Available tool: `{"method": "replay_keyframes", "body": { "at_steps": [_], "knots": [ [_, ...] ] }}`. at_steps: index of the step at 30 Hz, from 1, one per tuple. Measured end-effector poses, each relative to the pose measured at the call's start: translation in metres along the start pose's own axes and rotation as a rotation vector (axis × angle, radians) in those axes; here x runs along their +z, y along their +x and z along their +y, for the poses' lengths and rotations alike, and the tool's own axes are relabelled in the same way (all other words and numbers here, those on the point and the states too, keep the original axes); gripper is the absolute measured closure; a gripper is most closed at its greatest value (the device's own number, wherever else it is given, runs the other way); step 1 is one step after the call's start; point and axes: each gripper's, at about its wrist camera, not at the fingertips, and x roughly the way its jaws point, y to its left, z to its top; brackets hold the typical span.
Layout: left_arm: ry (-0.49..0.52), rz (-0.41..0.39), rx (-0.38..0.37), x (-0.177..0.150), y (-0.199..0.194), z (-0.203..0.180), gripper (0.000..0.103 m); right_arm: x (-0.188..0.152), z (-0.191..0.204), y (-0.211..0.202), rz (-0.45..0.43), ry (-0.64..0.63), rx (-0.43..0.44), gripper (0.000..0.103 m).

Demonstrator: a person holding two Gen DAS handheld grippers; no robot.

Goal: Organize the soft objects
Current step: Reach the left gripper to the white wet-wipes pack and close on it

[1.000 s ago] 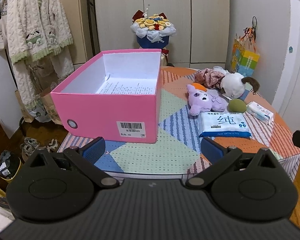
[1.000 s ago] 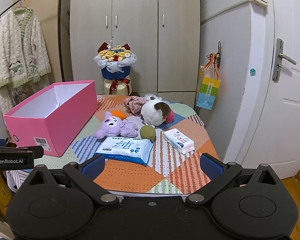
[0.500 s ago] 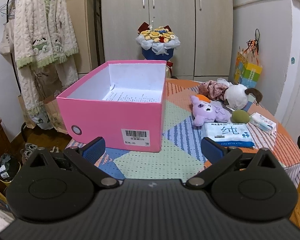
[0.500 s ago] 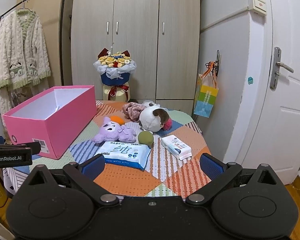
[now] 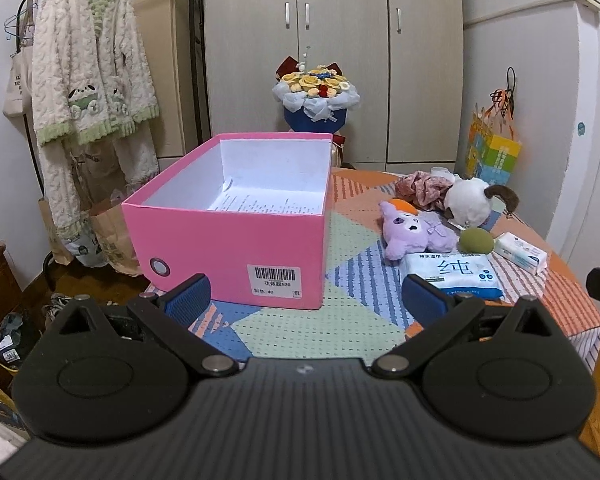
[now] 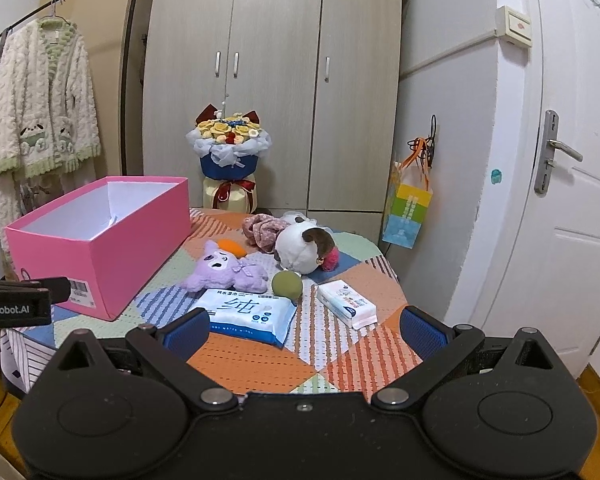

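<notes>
Tongs spread wide before a desk of soft toys

Desk under a patchwork cloth carries everything. The left tongs hang released at the near edge, blue pads far apart with nothing between them, facing the short end of the pink box. That box stands open at 11 o'clock in the left wrist view, white inside, with a printed sheet lying on its bottom and a barcode label on the near wall.

The right tongs are likewise released and empty, held back from the desk's near rim. Straight ahead at 12 o'clock lies the blue wipes pack, flat on the cloth. Just behind it, touching or nearly so, lies the purple plush with an orange piece at its head. The green ball sits just beside the plush at 1 o'clock, between the wipes pack and the white plush, which has a brown ear and a pink tuft. A crumpled pink cloth lies behind the white plush, against it. The small tissue packet rests at 2 o'clock, apart from the ball.

All the soft things lie outside the pink box, to its right. A flower bouquet stands beyond the desk in front of the wardrobe, and a fleece robe hangs on a rack at 10 o'clock.
</notes>
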Motion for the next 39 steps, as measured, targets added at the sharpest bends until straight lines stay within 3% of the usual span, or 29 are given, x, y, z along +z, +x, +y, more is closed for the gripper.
{"method": "replay_keyframes", "body": {
  "at_steps": [9, 19, 25, 29, 32, 36, 39],
  "knots": [
    [-0.001, 0.015, -0.014, 0.0, -0.004, -0.001, 0.0, 0.001, 0.0, -0.003, 0.015, -0.008, 0.027, 0.001],
    [0.036, -0.004, -0.054, 0.027, -0.003, -0.015, 0.0, 0.014, -0.002, 0.004, -0.007, -0.033, 0.112, 0.001],
    [0.088, 0.013, -0.136, 0.042, 0.029, -0.037, 0.001, 0.007, -0.002, 0.039, -0.036, -0.106, 0.179, 0.001],
    [0.098, 0.015, -0.211, 0.043, 0.048, -0.05, 0.002, 0.0, -0.006, 0.07, 0.003, -0.127, 0.235, 0.001],
    [0.129, 0.059, -0.234, 0.041, 0.07, -0.065, 0.003, -0.006, -0.005, 0.089, 0.017, -0.165, 0.247, 0.002],
    [0.148, 0.122, -0.274, 0.035, 0.097, -0.082, 0.014, -0.014, -0.003, 0.115, 0.031, -0.21, 0.284, 0.006],
    [0.129, 0.158, -0.298, 0.029, 0.117, -0.09, 0.033, -0.019, -0.003, 0.131, 0.045, -0.213, 0.323, 0.008]
  ]
}}
